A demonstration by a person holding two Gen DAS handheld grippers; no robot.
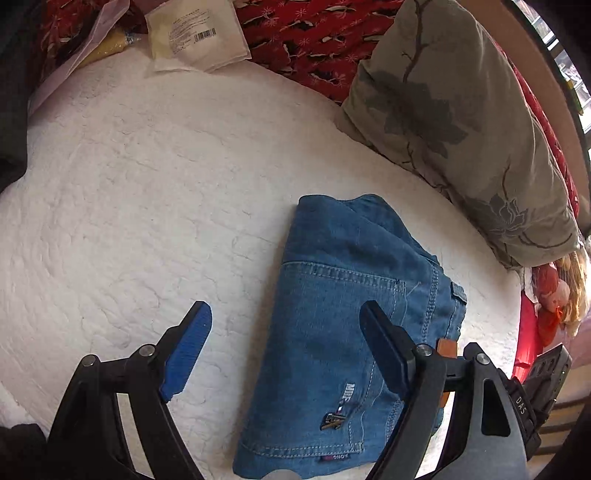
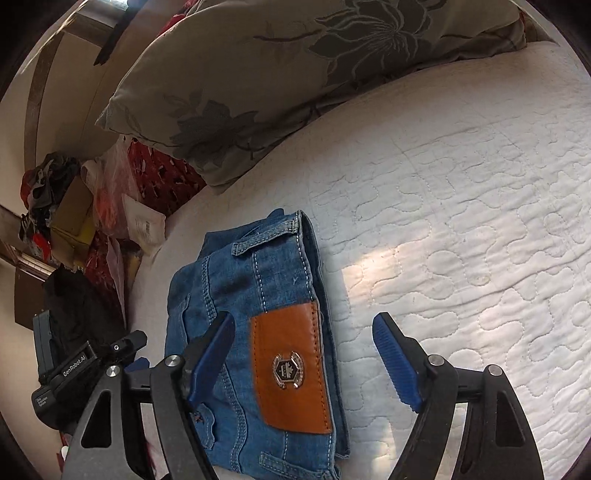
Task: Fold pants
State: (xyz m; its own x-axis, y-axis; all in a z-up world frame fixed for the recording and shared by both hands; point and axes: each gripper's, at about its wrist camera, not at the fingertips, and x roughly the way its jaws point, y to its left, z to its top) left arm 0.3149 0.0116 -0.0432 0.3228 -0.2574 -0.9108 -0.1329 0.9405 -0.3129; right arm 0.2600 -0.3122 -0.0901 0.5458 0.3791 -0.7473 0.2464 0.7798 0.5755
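Observation:
Blue denim pants [image 1: 343, 314] lie folded into a compact rectangle on the white quilted bed [image 1: 147, 184]. A back pocket faces up in the left wrist view. In the right wrist view the pants [image 2: 236, 295] show the waistband and an orange leather patch [image 2: 291, 369]. My left gripper [image 1: 284, 328] is open and empty, just above the near end of the pants. My right gripper [image 2: 303, 339] is open and empty, hovering over the patch. The other gripper's body [image 2: 66, 373] shows at the left of the right wrist view.
A grey floral pillow [image 1: 454, 122] lies beyond the pants; it also shows in the right wrist view [image 2: 280, 74]. A red patterned blanket [image 1: 314, 33] and a white packet [image 1: 195, 33] sit at the bed's far side. Clutter and boxes [image 2: 70, 214] stand beside the bed.

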